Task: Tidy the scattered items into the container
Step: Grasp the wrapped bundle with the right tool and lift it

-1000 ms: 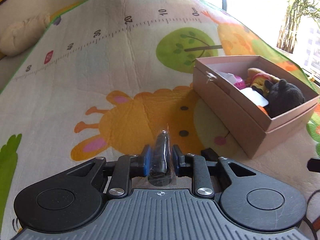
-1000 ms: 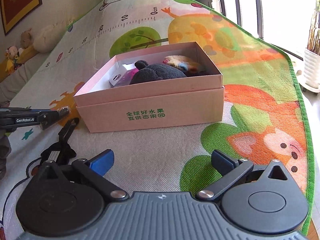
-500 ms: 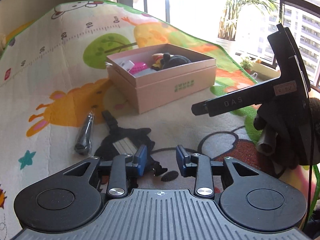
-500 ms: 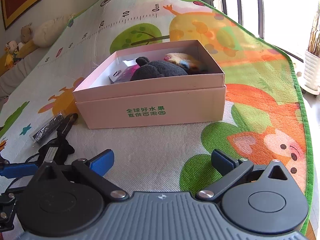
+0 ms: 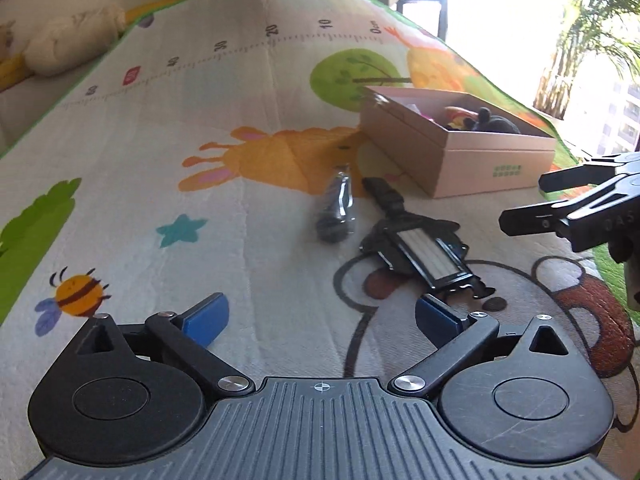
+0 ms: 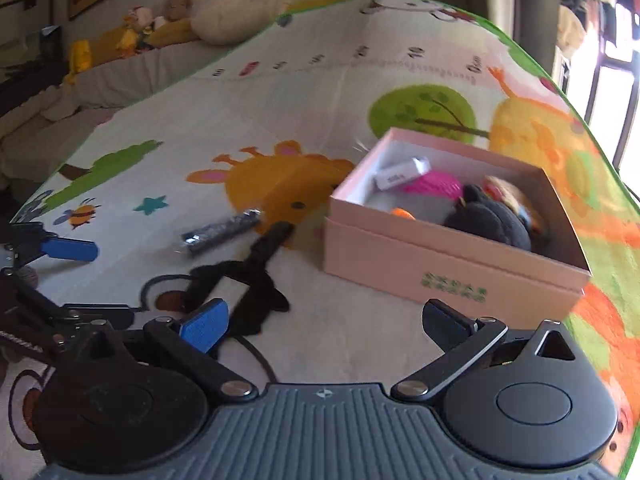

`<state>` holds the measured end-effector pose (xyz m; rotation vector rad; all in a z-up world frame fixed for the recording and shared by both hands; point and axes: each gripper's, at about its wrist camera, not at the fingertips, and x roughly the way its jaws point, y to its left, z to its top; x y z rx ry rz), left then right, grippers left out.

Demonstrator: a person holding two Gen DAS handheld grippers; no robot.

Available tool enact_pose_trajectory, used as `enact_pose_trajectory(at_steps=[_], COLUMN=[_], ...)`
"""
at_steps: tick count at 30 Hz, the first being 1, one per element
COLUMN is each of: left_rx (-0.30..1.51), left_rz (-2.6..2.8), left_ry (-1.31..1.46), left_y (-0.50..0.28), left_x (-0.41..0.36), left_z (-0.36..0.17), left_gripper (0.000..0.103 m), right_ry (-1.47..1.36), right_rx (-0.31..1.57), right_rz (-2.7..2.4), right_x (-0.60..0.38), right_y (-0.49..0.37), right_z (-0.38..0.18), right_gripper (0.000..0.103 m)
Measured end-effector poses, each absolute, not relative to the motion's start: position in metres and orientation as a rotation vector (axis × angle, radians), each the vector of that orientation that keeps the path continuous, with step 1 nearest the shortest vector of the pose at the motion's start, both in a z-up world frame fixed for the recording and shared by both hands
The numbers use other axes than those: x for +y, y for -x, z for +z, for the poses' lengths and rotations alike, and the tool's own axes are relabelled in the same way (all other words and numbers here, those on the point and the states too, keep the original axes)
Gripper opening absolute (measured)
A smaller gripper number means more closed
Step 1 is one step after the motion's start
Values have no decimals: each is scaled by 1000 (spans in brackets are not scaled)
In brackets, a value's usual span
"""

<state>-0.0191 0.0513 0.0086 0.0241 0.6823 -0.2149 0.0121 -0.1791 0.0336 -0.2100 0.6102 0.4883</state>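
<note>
Your left tool (image 5: 320,322) hangs spread and empty above the play mat (image 5: 160,152); your right tool (image 6: 322,322) is spread too. Just ahead of the left tool, slightly to its right, lies the black badge holder (image 5: 424,250) with its strap. Beyond it, left of the strap, sits the dark wrapped stick (image 5: 336,210). Furthest, ahead right, the pink box (image 5: 472,156) holds toys. Come down squarely over one item, close across its narrow width, lift clear of the rim.
</note>
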Motion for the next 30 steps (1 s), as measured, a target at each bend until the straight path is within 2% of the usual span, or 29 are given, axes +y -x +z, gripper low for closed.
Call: enact_pose_trajectory(at_steps=[2, 3, 4, 6, 7, 12, 15, 17, 18, 19, 21, 30], left_rx=[698, 692, 687, 686, 687, 684, 679, 676, 675, 675, 674, 672], left_rz=[-221, -232, -238, -243, -238, -239, -250, -255, -257, -259, -261, -264], left_ry=[43, 63, 71, 65, 52, 22, 47, 64, 70, 74, 79, 88], left_y=[16, 17, 18, 20, 20, 21, 22, 22, 22, 22, 22, 21], left_x=[61, 65, 66, 65, 62, 56, 60, 62, 63, 63, 63, 66], left_z=[8, 8, 8, 7, 6, 3, 2, 3, 3, 3, 3, 2], left_gripper=[102, 103, 103, 103, 103, 103, 103, 103, 103, 103, 103, 103], right_ry=[278, 292, 293, 261, 219, 78, 48, 143, 215, 284, 393, 510], right_rx=[571, 572, 588, 668, 726, 917, 894, 787, 713, 653, 601, 724], right_rz=[562, 593, 624, 677, 684, 695, 802, 817, 807, 787, 759, 744], right_x=[-148, -133, -121, -103, -95, -73, -62, -57, -56, -56, -55, -47], right_y=[-10, -12, -17, -35, -47, -85, -85, -75, -69, -64, -63, -104], right_z=[42, 44, 45, 46, 45, 30, 29, 41, 47, 50, 50, 9], right_gripper=[103, 97, 83, 66, 64, 67, 73, 85, 97, 103, 103, 103])
